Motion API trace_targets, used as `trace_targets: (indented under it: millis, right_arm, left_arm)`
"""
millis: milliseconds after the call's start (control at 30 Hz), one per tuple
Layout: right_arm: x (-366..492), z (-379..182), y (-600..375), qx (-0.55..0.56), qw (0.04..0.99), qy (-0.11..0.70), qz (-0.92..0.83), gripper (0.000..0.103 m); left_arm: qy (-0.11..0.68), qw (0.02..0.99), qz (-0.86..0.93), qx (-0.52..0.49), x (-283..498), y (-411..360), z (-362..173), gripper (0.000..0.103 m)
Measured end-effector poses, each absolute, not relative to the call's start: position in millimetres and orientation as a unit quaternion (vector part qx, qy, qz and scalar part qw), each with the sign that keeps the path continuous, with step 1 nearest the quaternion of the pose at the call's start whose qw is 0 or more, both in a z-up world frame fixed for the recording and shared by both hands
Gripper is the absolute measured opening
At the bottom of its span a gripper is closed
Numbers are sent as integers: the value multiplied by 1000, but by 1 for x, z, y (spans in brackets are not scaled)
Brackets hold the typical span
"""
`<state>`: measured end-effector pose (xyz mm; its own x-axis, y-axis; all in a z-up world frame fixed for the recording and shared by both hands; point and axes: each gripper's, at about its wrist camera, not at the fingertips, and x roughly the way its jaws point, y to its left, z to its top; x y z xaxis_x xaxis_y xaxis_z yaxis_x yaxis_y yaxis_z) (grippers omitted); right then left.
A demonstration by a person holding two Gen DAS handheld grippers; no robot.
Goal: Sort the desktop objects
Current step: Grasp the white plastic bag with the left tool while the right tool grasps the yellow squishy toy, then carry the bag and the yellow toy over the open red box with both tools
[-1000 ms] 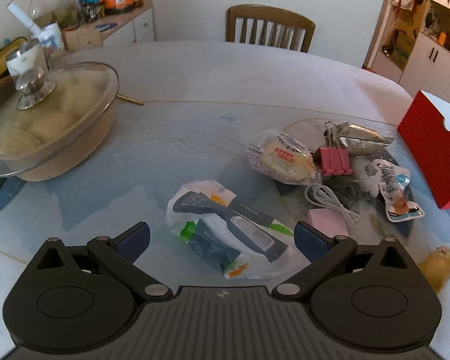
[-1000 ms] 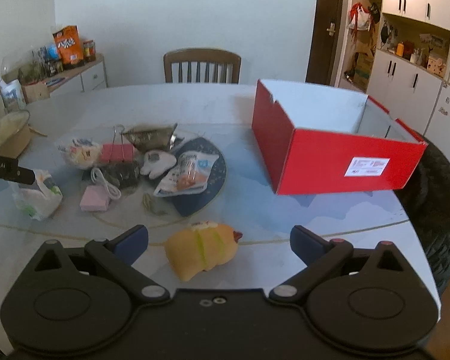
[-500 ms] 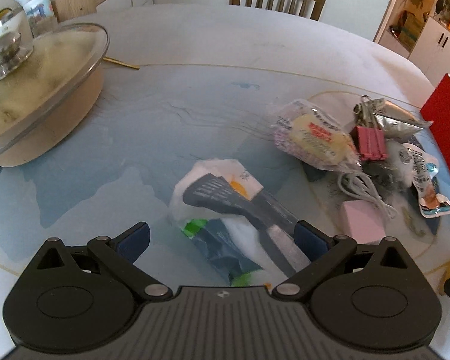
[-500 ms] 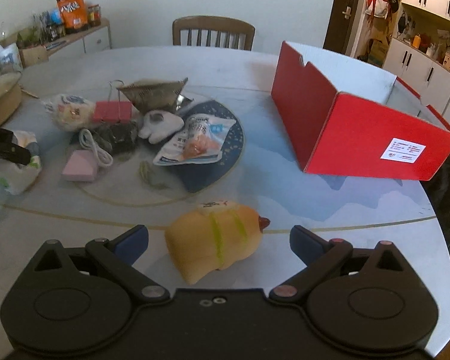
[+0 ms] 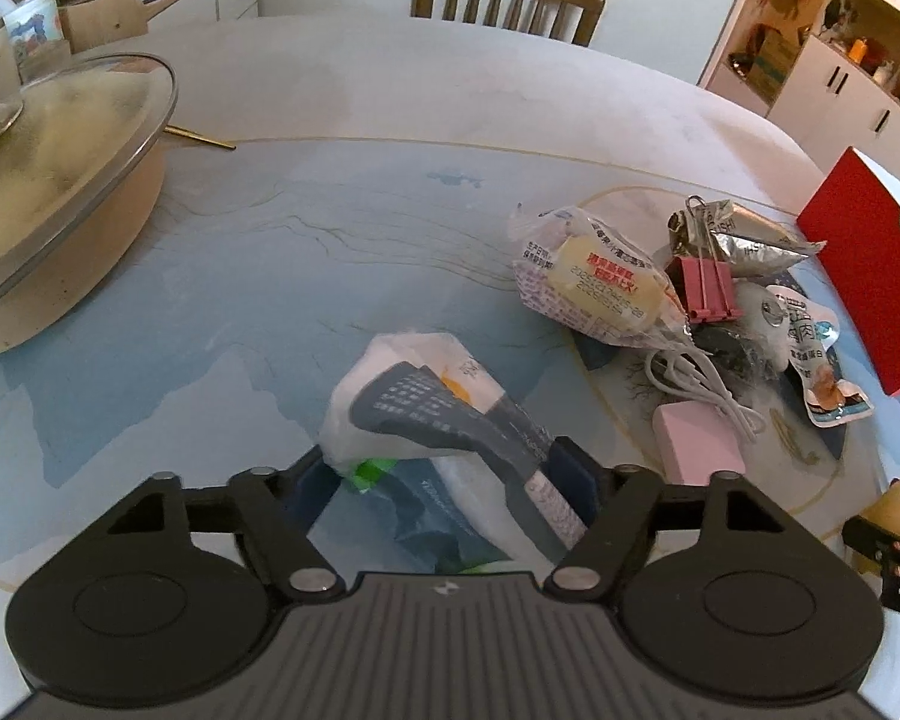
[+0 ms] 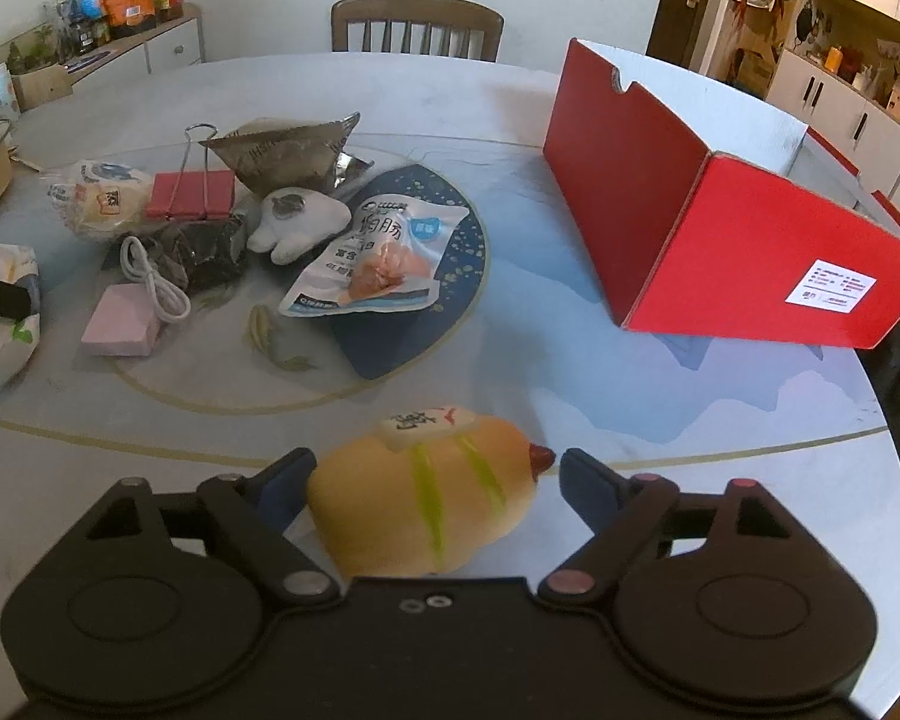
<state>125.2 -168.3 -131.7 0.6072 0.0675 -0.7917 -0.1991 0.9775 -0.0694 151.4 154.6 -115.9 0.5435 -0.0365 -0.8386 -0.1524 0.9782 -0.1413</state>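
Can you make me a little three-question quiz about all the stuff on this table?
1. True or false: the pink binder clip with wire handles lies inside the red cardboard box.
2. Which thing sits between the jaws of the right gripper? A) the white charging cable B) the squishy yellow hot-dog toy C) the pink square eraser block
3. Fill in: the left gripper is closing around a white plastic ____ with dark print.

Key
1. False. The clip is out on the table, in the pile left of the box.
2. B. The jaws are closing, and the right pad does not touch the toy yet.
3. Packet.
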Motion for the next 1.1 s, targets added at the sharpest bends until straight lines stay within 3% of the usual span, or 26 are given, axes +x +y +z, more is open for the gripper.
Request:
trace_targets:
  millis: [233,367,1100]
  right_arm:
    - [126,-129,-169,-68,889,447,73,75]
    - [124,-124,-170,-66,889,446,76,73]
    - [141,-63,-233,-54,895,422,135,71]
  left_arm:
    - [468,876,11,-121,146,160,-114,42]
    - [466,877,-3,-117,143,157,-110,33]
    - [424,894,-23,-144,125,79,-51,31]
